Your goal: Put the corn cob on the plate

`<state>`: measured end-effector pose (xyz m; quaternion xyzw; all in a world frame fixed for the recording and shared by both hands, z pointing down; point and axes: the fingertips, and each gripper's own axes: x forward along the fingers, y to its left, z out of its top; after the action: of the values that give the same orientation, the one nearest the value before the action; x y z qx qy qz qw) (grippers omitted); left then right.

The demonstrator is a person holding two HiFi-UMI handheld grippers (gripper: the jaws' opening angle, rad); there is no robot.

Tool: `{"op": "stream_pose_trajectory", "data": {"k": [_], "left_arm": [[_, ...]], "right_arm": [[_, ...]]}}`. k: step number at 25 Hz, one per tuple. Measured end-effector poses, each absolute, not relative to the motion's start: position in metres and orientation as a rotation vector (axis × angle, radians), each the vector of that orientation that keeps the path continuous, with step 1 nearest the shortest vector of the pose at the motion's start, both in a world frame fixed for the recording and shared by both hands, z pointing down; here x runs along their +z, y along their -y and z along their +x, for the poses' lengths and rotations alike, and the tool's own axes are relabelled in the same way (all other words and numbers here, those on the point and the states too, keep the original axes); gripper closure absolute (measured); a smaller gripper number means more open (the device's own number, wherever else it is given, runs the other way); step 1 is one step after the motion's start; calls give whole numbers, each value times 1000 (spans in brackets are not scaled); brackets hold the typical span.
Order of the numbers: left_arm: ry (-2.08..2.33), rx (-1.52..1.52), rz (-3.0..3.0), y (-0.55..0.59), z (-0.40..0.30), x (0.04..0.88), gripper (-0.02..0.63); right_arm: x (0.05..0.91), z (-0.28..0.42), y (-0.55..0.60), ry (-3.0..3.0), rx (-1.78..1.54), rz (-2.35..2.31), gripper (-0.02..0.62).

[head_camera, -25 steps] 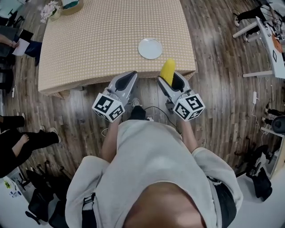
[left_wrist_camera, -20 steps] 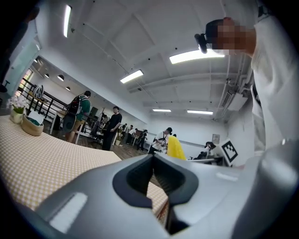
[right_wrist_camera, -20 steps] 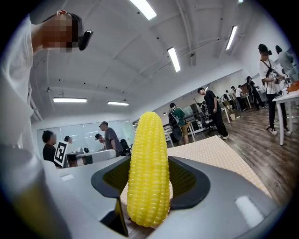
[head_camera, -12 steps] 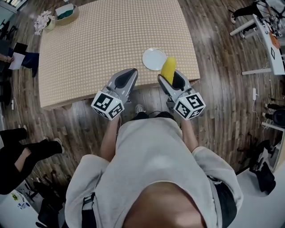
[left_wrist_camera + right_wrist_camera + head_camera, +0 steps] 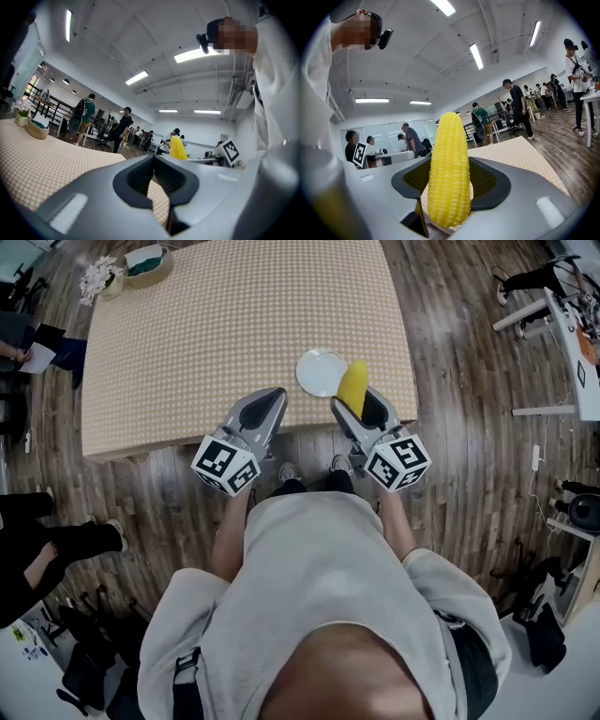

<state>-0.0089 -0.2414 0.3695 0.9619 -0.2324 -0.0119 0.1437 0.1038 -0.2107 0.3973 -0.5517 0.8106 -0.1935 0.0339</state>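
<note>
Both grippers have neared the desk point(image 5: 234, 324), left gripper point(image 5: 273, 400) closed and empty, right gripper point(image 5: 354, 407) clamping the corn cob point(image 5: 352, 385) upright just beside the plate point(image 5: 316, 372), nearly ready for placing.

- The lower end of the corn cob point(image 5: 352, 381) is hidden between the jaws of the right gripper point(image 5: 355, 405).
- The cob covers the rim of the plate point(image 5: 317, 372) at its 3 o'clock.
- A person point(image 5: 42, 545) at 9 o'clock is cut off by the head view's edge.
- The contents of the basket point(image 5: 148, 261) at 11 o'clock are too small to tell.
</note>
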Motion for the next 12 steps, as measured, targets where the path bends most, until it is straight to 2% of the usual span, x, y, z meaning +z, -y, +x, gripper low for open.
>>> {"op": "stream_pose_trajectory", "data": {"k": [12], "left_arm": [[816, 47, 2659, 233, 4, 409, 598]], "right_arm": [[438, 127, 215, -2572, -746, -1606, 344]]}}
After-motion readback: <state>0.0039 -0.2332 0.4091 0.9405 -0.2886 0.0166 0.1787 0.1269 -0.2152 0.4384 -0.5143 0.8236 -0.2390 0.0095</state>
